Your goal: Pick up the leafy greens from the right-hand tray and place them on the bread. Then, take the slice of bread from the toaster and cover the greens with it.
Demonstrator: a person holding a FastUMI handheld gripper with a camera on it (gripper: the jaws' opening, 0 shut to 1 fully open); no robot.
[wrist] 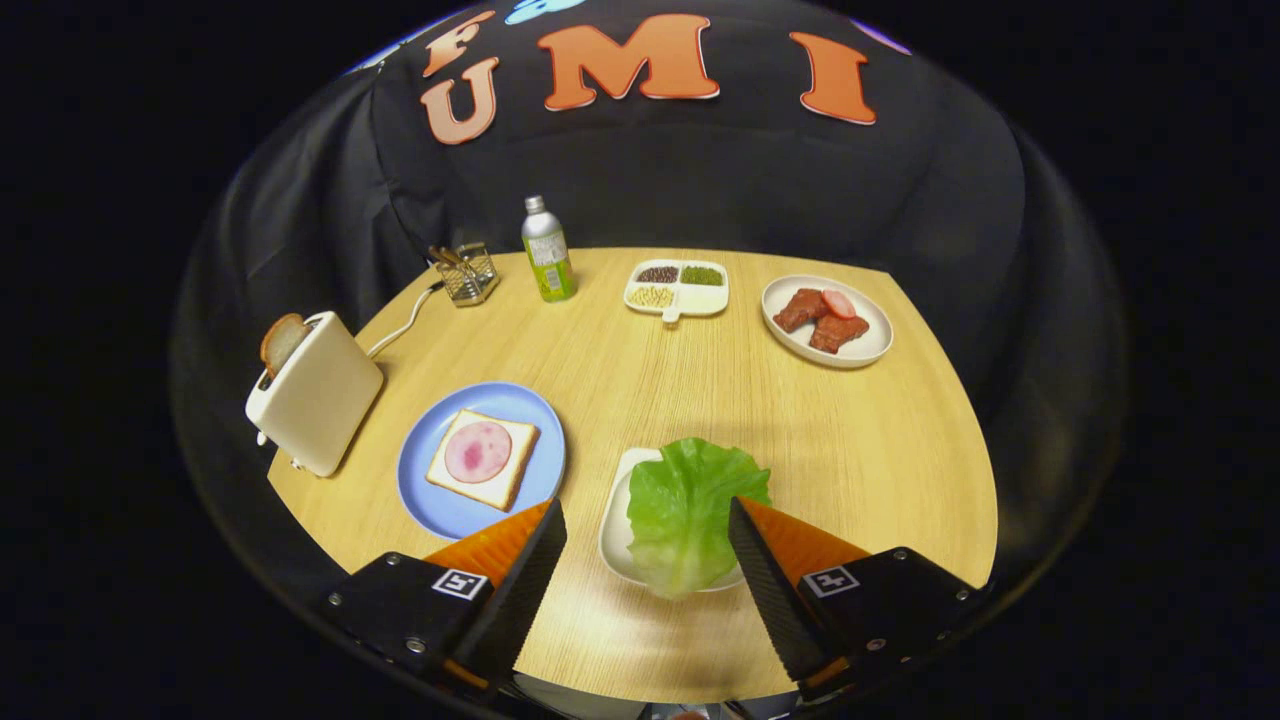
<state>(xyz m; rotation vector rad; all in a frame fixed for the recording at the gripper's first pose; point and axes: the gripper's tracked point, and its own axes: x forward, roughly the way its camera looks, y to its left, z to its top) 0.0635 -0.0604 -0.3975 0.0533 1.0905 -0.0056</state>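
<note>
**Lettuce leaf ahead of my open fingers, not yet gripped**

The round wooden table (700,390) spans the middle of the frame. At centre left stands the white toaster (318,395), a bread slice (282,340) poking from its slot. Right of it, lower left of centre, a blue plate (425,490) carries a slice of bread (484,458) topped with a round of ham (478,451). At lower centre the white tray (612,530) holds the lettuce leaf (690,510), which overhangs the tray's near edge.

My gripper (645,540) is spread wide and holds nothing; the leaf sits between my fingers, nearer the right one, whose tip overlaps its edge.

I judge the leaf very light, soft and floppy, likely to fold or slip. I'd pinch it gently across the thicker near end by the rib, not the frilly far edge, and carry it low to the bread.
</note>
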